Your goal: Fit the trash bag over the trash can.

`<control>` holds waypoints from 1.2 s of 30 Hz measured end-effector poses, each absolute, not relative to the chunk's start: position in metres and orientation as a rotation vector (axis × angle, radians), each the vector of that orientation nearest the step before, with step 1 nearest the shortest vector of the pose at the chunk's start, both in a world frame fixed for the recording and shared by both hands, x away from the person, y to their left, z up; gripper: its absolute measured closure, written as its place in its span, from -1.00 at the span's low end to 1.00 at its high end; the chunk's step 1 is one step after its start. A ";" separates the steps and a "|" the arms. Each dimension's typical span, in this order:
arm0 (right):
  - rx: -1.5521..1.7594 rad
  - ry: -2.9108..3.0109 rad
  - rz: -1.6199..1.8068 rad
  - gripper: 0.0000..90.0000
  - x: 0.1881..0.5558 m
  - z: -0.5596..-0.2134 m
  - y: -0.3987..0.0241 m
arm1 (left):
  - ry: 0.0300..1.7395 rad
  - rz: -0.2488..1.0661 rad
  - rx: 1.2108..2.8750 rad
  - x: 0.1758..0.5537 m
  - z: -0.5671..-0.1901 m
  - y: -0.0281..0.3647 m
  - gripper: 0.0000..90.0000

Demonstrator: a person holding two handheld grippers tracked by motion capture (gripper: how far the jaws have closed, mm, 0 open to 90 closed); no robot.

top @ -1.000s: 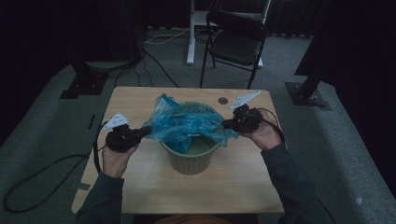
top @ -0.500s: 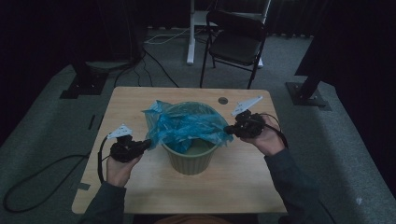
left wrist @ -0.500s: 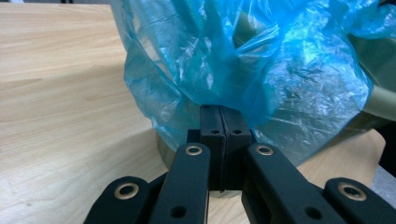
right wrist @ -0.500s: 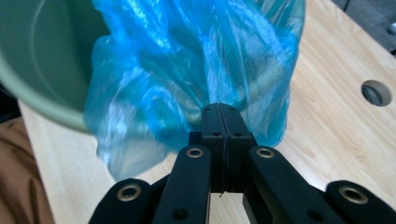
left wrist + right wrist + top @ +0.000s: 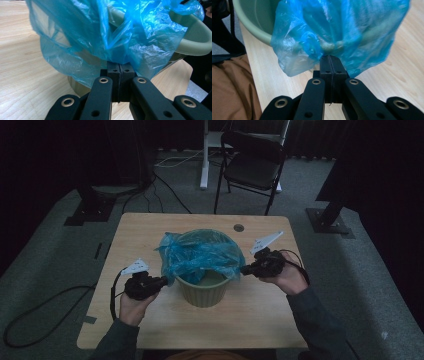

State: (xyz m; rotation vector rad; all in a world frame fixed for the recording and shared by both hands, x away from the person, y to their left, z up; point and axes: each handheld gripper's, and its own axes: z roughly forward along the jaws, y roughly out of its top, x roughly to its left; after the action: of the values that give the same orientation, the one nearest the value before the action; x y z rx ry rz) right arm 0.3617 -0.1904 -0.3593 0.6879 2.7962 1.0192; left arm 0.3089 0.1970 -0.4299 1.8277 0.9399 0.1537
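Both grippers are clamped tight on the blue bag's (image 5: 200,256) edge: left gripper (image 5: 162,281) at the bin's (image 5: 202,292) eight o'clock, right gripper (image 5: 243,268) at three o'clock. The bag sits stretched between them over the green bin mid-table (image 5: 150,227), rim below each pinch, so I'd guess pulling outward and down comes next.

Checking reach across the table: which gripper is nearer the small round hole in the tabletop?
Right. The right gripper sits just below the hole; the left gripper is across the bin.
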 end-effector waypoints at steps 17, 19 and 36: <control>0.679 2.790 1.132 0.56 0.358 -0.365 -0.194 | 0.928 0.161 1.832 0.310 -0.433 0.193 0.96; 0.675 2.792 1.144 0.54 0.358 -0.367 -0.192 | 0.928 0.160 1.829 0.311 -0.433 0.193 0.96; 0.694 2.806 1.123 1.00 0.369 -0.382 -0.180 | 0.924 0.176 1.835 0.319 -0.438 0.182 0.98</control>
State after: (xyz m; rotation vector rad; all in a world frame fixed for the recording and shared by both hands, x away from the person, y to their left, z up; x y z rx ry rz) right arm 0.3685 -0.1804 -0.3821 0.6938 2.8058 1.1232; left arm 0.3187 0.1820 -0.4381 1.8346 0.9241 0.1762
